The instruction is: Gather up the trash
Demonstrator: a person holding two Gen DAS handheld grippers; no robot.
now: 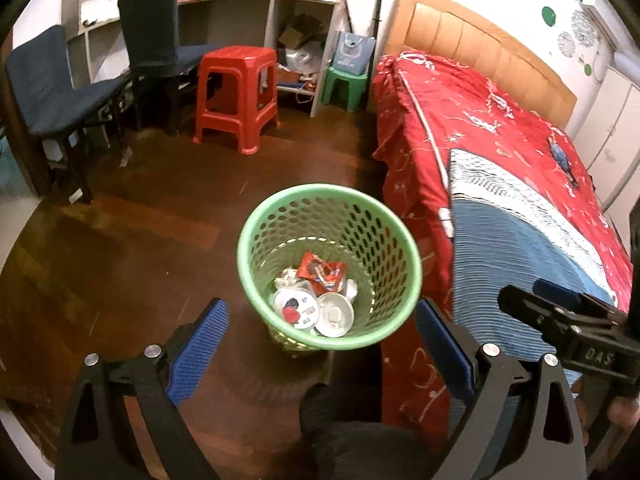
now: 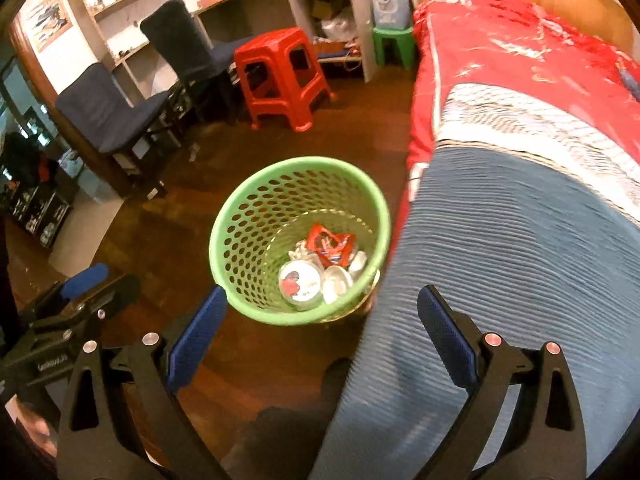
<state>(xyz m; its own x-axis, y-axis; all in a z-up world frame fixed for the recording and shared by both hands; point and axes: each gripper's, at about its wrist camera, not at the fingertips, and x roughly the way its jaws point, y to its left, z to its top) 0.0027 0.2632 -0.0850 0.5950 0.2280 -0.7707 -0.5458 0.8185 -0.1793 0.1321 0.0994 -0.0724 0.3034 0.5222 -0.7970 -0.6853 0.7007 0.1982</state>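
Trash sat in the green basket [image 1: 256,232] — a red wrapper [image 1: 322,274], a printed round lid [image 1: 296,308], a white lid [image 1: 335,314] and some crumpled white bits beside them. The basket stood on the wood floor [image 1: 132,264], just ahead of both sets of jaws, hard against the side of the bed [image 1: 500,128].

Left gripper [image 1: 322,344]: jaws were wide apart, nothing between the blue pads, basket rim centred just beyond the tips. Right gripper [image 2: 322,332]: same state — jaws spread, empty, basket ahead and slightly left of centre, with the blue blanket [image 2: 500,280] under and past its right finger.

Progress, as a judgement: the collecting looked mostly or fully done. No loose litter was clearly visible on the floor between the jaws and the red stool [image 1: 236,92], nor on the bedcover. A few pale specks lay on the floor far beyond the left jaw near the chair legs; too small to call as trash or not. The small dark-blue object far out on the bed past the right jaw couldn't be identified either. If anything was left, it was those or something out of view.
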